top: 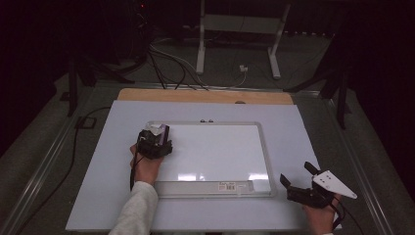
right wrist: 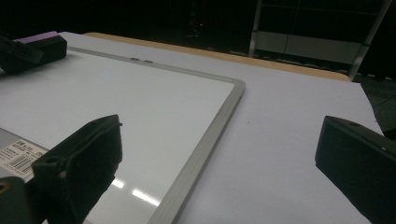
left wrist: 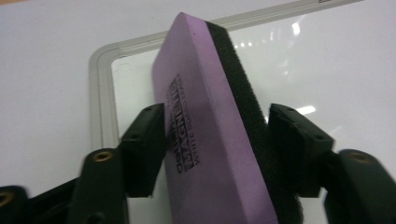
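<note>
Two jaws pinch the purple eraser [left wrist: 210, 135] (seemingly tight) — over the whiteboard [left wrist: 327, 60].

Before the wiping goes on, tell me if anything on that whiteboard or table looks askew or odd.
Nothing is spilled or damaged. One oddity: the purple eraser sits tilted between the left gripper's jaws, over the whiteboard's far left corner, its black felt side against one jaw. The whiteboard lies square on the table, wiped clean. The right gripper is open beside it.
</note>
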The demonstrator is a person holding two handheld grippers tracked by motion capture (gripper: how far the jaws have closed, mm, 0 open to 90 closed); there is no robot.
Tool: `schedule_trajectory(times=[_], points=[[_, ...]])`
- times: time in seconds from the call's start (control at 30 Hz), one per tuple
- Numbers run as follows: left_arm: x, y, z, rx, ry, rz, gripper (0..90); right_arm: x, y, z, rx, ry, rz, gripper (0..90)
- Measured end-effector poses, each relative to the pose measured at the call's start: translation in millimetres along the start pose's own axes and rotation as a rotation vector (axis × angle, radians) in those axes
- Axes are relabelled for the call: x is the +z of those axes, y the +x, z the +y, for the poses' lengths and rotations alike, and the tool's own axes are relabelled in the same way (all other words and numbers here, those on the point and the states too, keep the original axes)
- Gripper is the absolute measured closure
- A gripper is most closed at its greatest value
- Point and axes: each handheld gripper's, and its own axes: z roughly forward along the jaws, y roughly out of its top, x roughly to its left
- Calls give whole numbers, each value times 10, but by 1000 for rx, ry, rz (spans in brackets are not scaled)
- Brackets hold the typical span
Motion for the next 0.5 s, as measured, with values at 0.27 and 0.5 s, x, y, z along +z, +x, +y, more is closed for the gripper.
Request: schedule_trajectory(times=[0.27, 0.5], points=[[-34, 41, 1, -18, -17, 24, 618, 2, -2, -1, 0, 1, 0, 7], [-18, 88, 3, -55, -21, 45, 638, 1, -2, 0, 0, -1, -1, 7]])
